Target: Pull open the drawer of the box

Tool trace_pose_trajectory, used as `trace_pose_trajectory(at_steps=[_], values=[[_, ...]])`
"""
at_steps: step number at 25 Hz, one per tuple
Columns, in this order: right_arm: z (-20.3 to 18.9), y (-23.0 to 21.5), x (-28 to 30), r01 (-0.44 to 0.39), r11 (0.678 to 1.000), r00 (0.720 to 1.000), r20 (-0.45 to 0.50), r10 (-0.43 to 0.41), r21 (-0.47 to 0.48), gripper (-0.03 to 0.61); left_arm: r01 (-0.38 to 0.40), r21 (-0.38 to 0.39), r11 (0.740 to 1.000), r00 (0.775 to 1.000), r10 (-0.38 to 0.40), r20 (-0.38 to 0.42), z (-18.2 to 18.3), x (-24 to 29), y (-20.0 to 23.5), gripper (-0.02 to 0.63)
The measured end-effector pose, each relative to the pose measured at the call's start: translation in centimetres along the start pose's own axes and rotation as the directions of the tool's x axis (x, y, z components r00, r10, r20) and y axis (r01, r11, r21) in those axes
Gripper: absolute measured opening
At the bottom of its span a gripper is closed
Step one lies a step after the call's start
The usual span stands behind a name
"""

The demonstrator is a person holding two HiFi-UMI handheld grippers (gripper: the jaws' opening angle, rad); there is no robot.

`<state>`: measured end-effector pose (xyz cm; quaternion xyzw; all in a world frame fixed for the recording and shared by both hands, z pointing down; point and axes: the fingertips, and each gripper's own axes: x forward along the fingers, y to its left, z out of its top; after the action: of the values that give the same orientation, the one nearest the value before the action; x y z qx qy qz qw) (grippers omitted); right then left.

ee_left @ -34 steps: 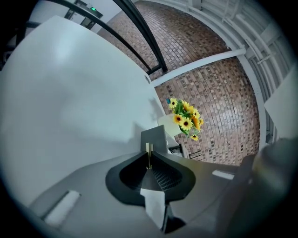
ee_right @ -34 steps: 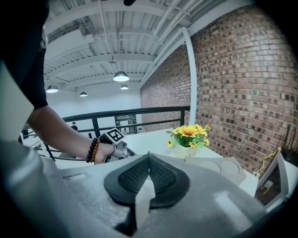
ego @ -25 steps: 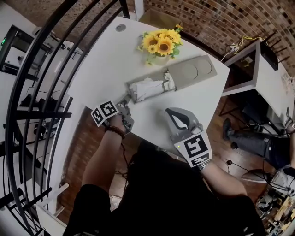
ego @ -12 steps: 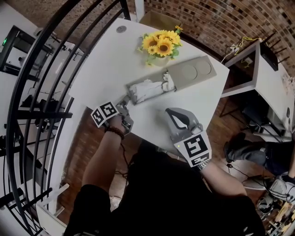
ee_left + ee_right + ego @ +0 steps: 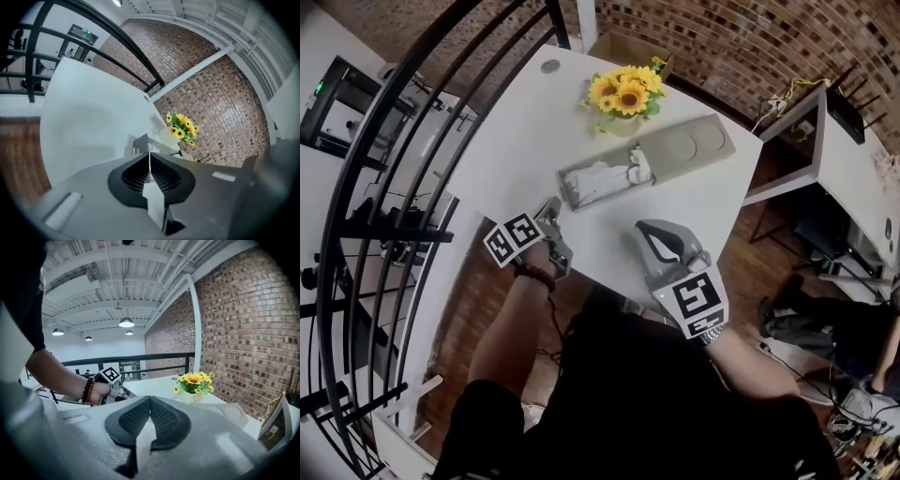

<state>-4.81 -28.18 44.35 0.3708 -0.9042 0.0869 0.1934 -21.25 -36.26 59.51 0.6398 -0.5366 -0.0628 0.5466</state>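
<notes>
Evidently the drawer stands out of the box, so nothing needs holding. The left gripper is closing its jaws on nothing; the right gripper is clenched, empty.

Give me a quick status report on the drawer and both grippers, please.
Left gripper closing, nothing between jaws, near the front of the drawer. Right gripper shut, empty. Drawer pulled out of the box. Nothing blocking it.
</notes>
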Motion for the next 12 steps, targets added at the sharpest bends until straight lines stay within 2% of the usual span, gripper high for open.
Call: trace_pose_trajectory(at_steps=[4, 7, 10, 12], values=[[-0.1, 0.5, -1.3, -0.002, 1.0, 1.0, 0.017, 0.002, 0.001, -0.008, 0.039, 0.081, 0.996, 0.999, -0.039, 0.003, -1.5, -1.8, -3.3, 0.014], [-0.2, 0.8, -2.4, -0.001, 1.0, 1.0, 0.03, 0.001, 0.0, -0.008, 0.077, 0.176, 0.981, 0.997, -0.076, -0.009, -2.9, -3.3, -6.3, 0.014], [-0.2, 0.9, -3.5, 0.004, 1.0, 0.999, 0.043, -0.004, 0.002, -0.008, 0.115, 0.299, 0.947, 0.993, -0.109, -0.037, -4.8, -4.8, -9.5, 0.014], [-0.3, 0.9, -4.3, 0.008, 1.0, 0.999, 0.049, -0.008, 0.003, -0.008, 0.133, 0.39, 0.911, 0.991, -0.122, -0.054, -6.2, -5.8, -11.5, 0.014]])
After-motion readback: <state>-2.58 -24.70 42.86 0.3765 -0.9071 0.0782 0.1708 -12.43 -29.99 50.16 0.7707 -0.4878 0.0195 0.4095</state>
